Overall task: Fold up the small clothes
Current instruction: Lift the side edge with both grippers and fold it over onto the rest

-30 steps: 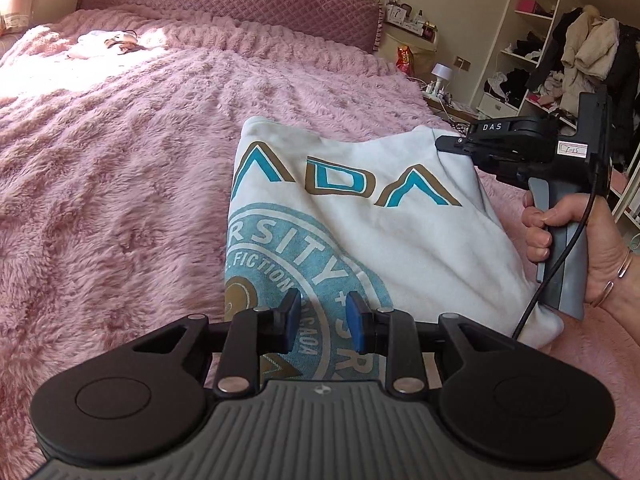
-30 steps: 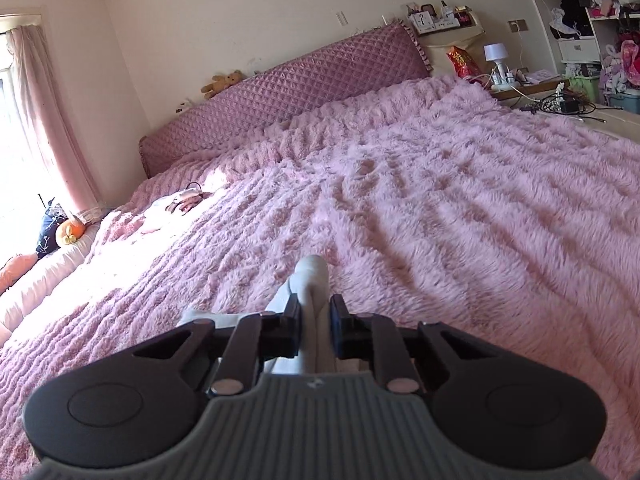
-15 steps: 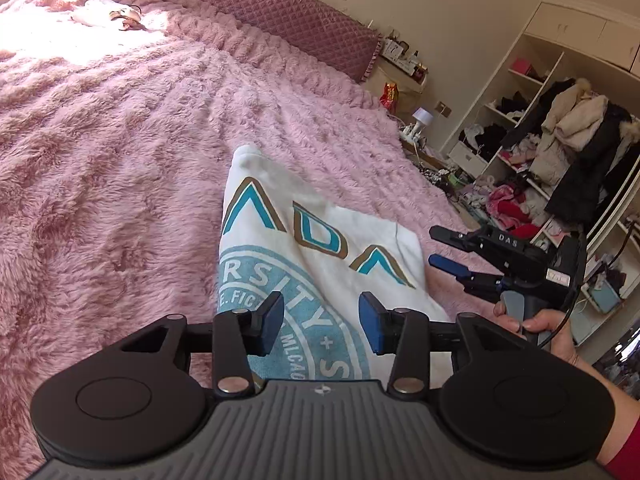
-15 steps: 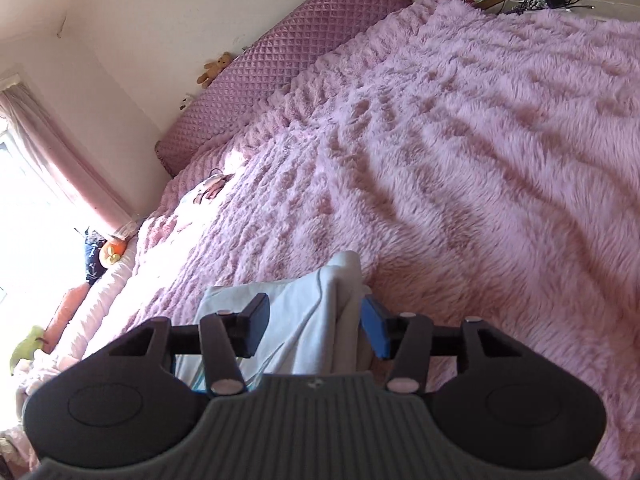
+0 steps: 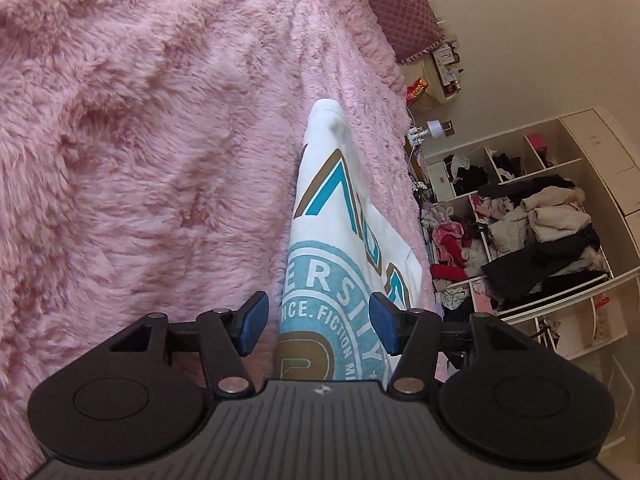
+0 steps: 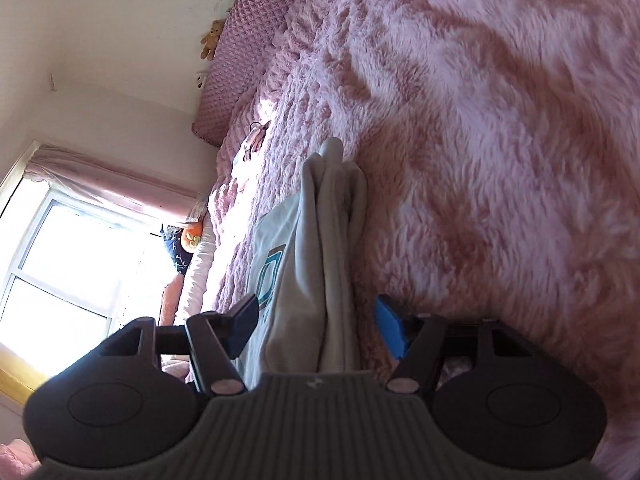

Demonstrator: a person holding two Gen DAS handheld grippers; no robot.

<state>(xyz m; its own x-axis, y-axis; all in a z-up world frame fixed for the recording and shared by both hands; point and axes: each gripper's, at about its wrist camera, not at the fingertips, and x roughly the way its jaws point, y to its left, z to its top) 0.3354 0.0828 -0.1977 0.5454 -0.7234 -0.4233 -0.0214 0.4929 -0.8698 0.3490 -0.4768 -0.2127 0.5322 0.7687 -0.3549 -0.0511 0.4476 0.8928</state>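
A folded white shirt (image 5: 344, 216) with a teal and gold print lies on the pink fluffy blanket (image 5: 140, 140). My left gripper (image 5: 318, 328) is rolled sideways at the shirt's near edge. Its jaws are opening, and the printed cloth lies between the blue pads (image 5: 250, 324) without being pressed. In the right wrist view the same shirt (image 6: 320, 240) shows its stacked folded layers edge-on. My right gripper (image 6: 316, 326) is also rolled on its side and its jaws are opening. They straddle the layered edge, and neither pad touches it.
A quilted purple headboard (image 6: 244, 52) runs along the bed's far end. Open white shelves (image 5: 532, 240) stuffed with clothes stand beyond the bed's edge. A small item (image 6: 254, 142) lies on the blanket near the headboard. A bright window (image 6: 76, 264) with a pink curtain is beside the bed.
Both grippers have opened and let go of the shirt. Both rolled sideways and sank toward the blanket. The right gripper and hand have left the left wrist view.
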